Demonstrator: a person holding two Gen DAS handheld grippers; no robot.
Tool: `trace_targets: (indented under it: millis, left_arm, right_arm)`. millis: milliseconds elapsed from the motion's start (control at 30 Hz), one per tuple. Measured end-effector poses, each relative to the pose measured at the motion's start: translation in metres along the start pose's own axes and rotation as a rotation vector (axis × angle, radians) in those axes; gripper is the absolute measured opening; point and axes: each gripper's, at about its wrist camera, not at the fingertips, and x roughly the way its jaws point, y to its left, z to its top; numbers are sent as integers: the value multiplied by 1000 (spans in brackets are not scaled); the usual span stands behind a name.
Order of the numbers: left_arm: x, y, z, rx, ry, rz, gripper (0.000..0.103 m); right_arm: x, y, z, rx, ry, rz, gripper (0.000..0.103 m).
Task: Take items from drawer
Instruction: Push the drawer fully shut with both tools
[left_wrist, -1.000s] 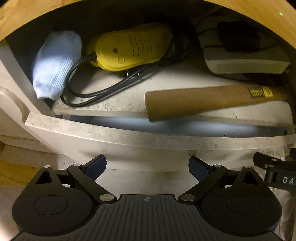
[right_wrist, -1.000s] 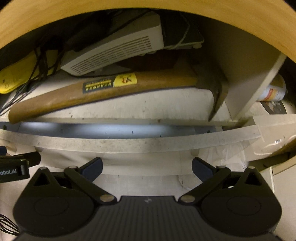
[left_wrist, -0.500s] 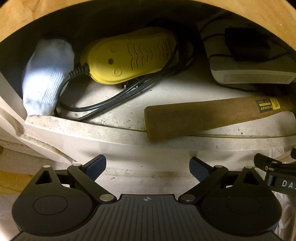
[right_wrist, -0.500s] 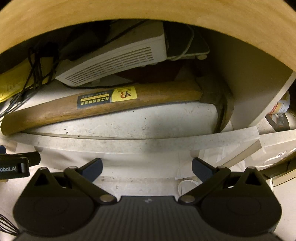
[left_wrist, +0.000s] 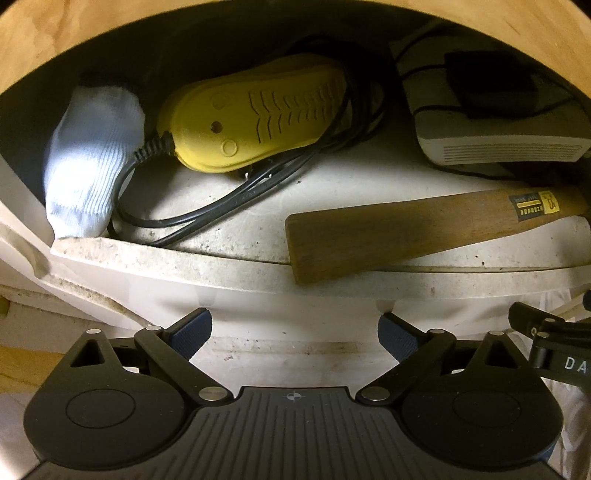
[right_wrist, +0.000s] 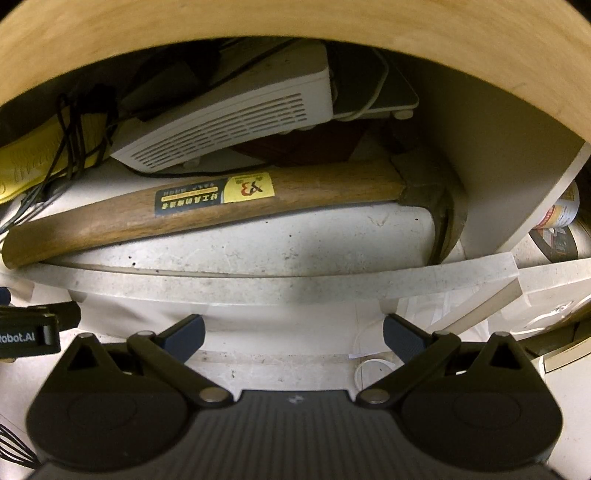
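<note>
Several items lie in the open drawer (left_wrist: 207, 266), and the hammer (right_wrist: 207, 214) is nearest its front rim. Its long axis runs side to side along that rim, a little tilted: the butt of the wooden handle (left_wrist: 388, 236) points left and rests on the rim, while the dark metal head (right_wrist: 439, 214) sits at the right end against the drawer's right wall, its claw curving down toward the rim. A black-and-yellow label (right_wrist: 218, 194) on the handle faces up.

Behind the hammer, toward the back of the drawer, a white vented box (right_wrist: 236, 122) lies at an angle with a flat grey device (right_wrist: 384, 96) just beside it. Left of the hammer's butt a yellow shoe-shaped device (left_wrist: 255, 118) lies with its black cord (left_wrist: 207, 210) looped in front of it, and a white sock (left_wrist: 92, 162) stands against the drawer's left wall, touching the cord.

Both grippers hang in front of the drawer, below its rim and apart from everything in it. The left gripper (left_wrist: 295, 332) has its fingers spread wide and empty, with the hammer's butt just above and beyond the gap. The right gripper (right_wrist: 293, 332) is likewise spread and empty, the handle's middle lying beyond it, the head off to its right.
</note>
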Motion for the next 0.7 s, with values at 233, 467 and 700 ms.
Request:
trace_targets:
  millis: [233,467,700]
  left_arm:
    - [-12,5,-12,6,-4,6,101]
    - [-21,7,-13,-5,17,-9,99]
    - [-51,7,-22,26,22,-12,99]
  right_arm:
    - [3,0,5,1,1,-1,103]
    - [4,2,8,-5,13,4,103]
    - [-18,-3,4,2,11,15,103]
